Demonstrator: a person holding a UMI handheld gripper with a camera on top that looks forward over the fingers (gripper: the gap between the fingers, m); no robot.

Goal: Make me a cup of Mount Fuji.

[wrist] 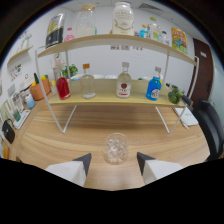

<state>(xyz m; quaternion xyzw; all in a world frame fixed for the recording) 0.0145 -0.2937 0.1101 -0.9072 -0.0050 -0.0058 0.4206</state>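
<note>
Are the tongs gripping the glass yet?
No, the glass stands on the table between the open tongs, with gaps on both sides.

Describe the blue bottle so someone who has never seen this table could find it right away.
Look at the two-level white-framed shelf at the back of the wooden table. Four bottles stand in a row on its lower board; the blue bottle is the last one, next to the white-labelled bottle. It is the only blue one.

Sitting at the shelf's left end: an orange pot (37, 91) holding a small cactus (36, 78). Hanging beside the desk's left edge: a black bag (8, 131). Standing off to the right: a dark chair (210, 122).
</note>
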